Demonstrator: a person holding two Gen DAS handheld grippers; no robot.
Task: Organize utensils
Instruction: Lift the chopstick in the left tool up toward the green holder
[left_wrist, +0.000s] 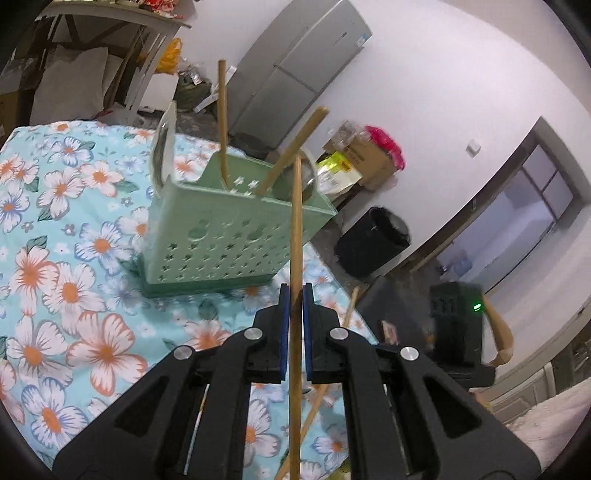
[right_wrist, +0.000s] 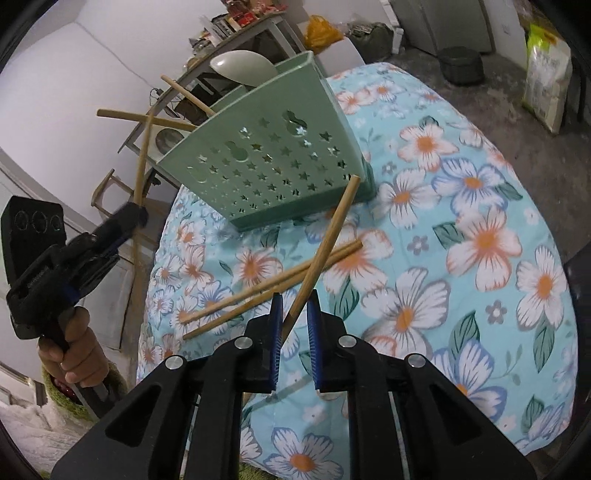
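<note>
A pale green perforated utensil holder (left_wrist: 229, 225) (right_wrist: 273, 158) stands on the floral tablecloth. It holds two wooden chopsticks (left_wrist: 222, 122) and a pale spoon (right_wrist: 240, 66). My left gripper (left_wrist: 294, 295) (right_wrist: 137, 216) is shut on an upright chopstick (left_wrist: 295, 221), raised in front of the holder. My right gripper (right_wrist: 294, 314) is shut on another chopstick (right_wrist: 325, 243), which slants up toward the holder's base and sits askew between the pads. Under it, two more chopsticks (right_wrist: 273, 282) lie side by side on the cloth.
The round table (right_wrist: 480, 229) has a blue flowered cloth and drops off at its edges. A hand (right_wrist: 74, 354) grips the left tool. On the floor stand a grey fridge (left_wrist: 303, 74), a black bin (left_wrist: 373, 240), cardboard boxes (left_wrist: 365, 158) and a bag (right_wrist: 546, 74).
</note>
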